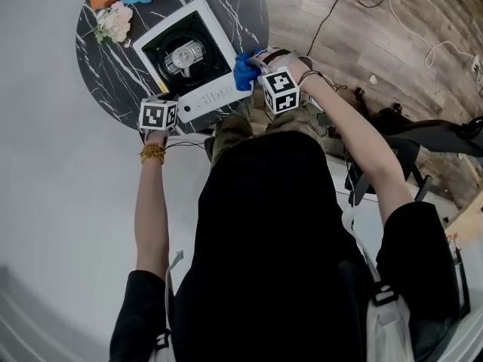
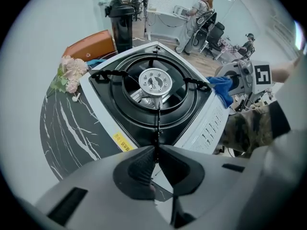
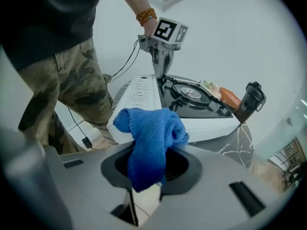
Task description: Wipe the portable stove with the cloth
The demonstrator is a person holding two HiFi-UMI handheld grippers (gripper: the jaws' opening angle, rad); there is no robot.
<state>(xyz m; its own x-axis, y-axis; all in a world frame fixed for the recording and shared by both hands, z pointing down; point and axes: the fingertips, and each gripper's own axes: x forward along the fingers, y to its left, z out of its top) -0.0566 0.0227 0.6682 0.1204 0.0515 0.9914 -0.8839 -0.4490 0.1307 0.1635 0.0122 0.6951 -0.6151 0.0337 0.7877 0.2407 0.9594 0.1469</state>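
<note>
Marble table (image 1: 102,89) holds the portable stove (image 2: 206,123); left gripper (image 2: 156,159) pinched shut, maybe on its rim, right gripper (image 3: 146,171) clamping the blue cloth (image 3: 151,135).

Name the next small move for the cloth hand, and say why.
Probably slide the right gripper over until the blue cloth lands on the stove: the cloth is clamped in its jaws but sits beside the stove's edge, not on top.

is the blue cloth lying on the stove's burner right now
No, the blue cloth is clamped in the jaws of the right gripper, in front of the stove, and the burner is bare.
</note>
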